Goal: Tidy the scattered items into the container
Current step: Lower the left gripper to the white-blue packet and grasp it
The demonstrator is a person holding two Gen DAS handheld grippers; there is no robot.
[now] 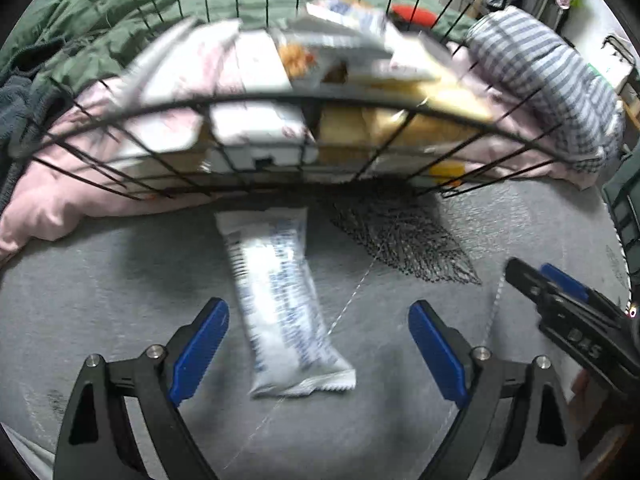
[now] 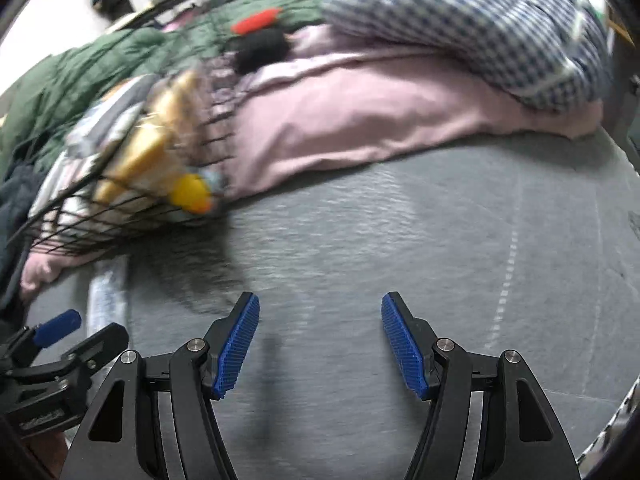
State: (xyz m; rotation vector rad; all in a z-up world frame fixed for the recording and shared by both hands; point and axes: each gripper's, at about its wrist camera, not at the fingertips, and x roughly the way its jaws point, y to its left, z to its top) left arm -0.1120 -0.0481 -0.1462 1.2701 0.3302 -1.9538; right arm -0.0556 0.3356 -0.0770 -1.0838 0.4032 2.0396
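Observation:
A white snack packet with blue print [image 1: 282, 304] lies on the grey sheet, lengthwise between the open fingers of my left gripper [image 1: 318, 320]. Just beyond it stands a black wire basket [image 1: 280, 102] holding several white and yellow packets. In the right wrist view the basket [image 2: 132, 184] sits at the left with a yellow toy [image 2: 190, 194] inside, and the packet [image 2: 106, 300] shows faintly below it. My right gripper [image 2: 320, 320] is open and empty over bare grey sheet; it also shows at the right of the left wrist view [image 1: 560, 292].
A pink blanket [image 2: 360, 116] lies behind and under the basket. A blue checked pillow [image 2: 472, 20] and a green quilt [image 1: 120, 20] lie further back. A red and black item [image 2: 260, 40] rests on the bedding. The left gripper [image 2: 60, 340] sits at the lower left.

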